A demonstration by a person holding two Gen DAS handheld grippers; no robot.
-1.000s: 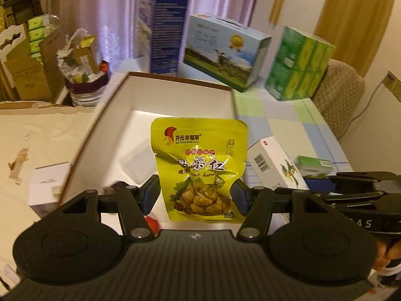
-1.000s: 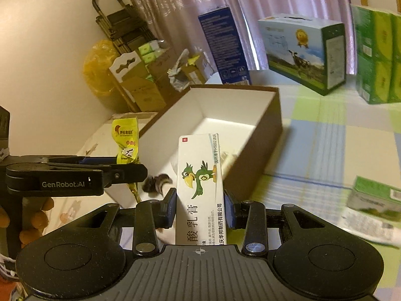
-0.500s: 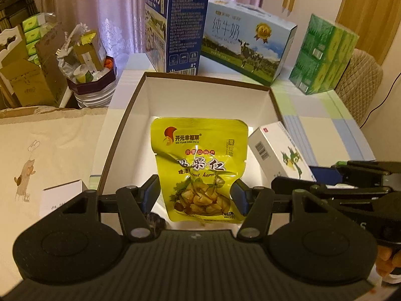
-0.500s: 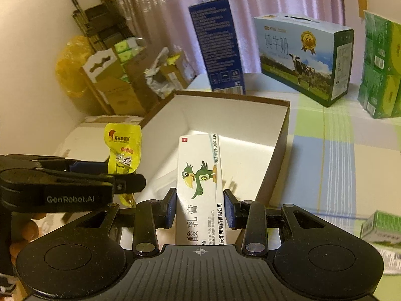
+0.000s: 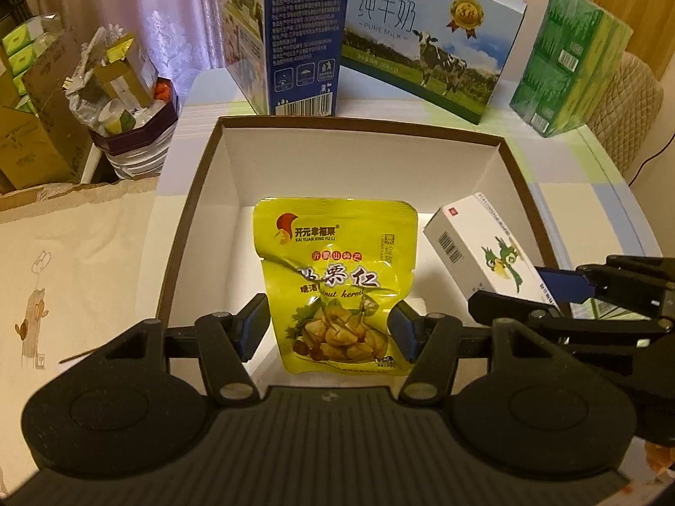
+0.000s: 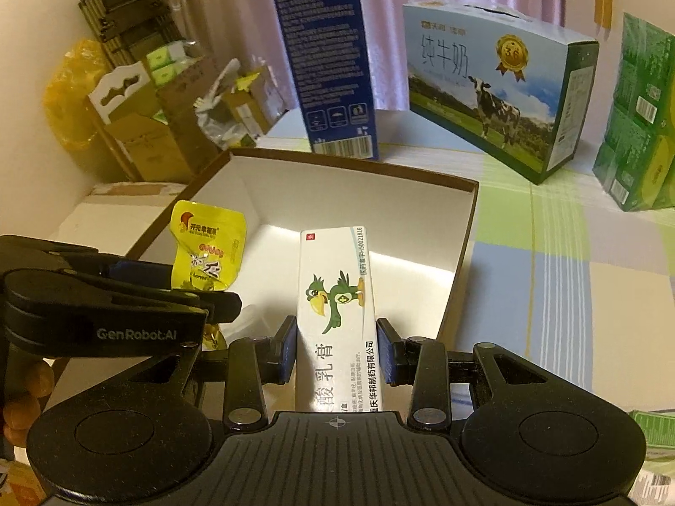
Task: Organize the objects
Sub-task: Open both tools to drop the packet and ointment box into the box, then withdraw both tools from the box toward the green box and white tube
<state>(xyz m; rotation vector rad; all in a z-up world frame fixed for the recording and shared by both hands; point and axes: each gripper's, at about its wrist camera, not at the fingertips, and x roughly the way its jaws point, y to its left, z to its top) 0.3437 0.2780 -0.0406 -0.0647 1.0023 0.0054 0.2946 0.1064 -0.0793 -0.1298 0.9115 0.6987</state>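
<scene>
Checked in pale green, blue and cream, the tablecloth point(image 6: 561, 261) covers the table on which everything stands. At its far side a light-blue milk carton with a cow picture point(image 5: 426, 38) stands between a tall dark-blue carton point(image 5: 295, 33) and a green shrink-wrapped pack point(image 5: 565, 63). Nearer the cameras, just in front of the blue carton, lies the open cardboard box point(image 5: 202, 194), brown outside and white inside; in both views the two held items appear over its white floor. Off the table's left side sits a purple-rimmed bin full of wrappers point(image 5: 126, 135), beside brown cardboard packaging point(image 6: 139, 143). The left gripper point(image 5: 329, 331) grips the lower part of a yellow-green chestnut snack pouch point(image 5: 337, 278), its blue pads pressed against the pouch's two side edges, and the pouch stands upright above the box's near-left part. The right gripper point(image 6: 335, 352) is clamped on a white ointment box with a green bird point(image 6: 335, 303), held lengthwise along the fingers and pointing into the box, to the right of the pouch and apart from it. Orange-tipped fingers point(image 6: 25, 396) of the person's hand show behind the left tool.
</scene>
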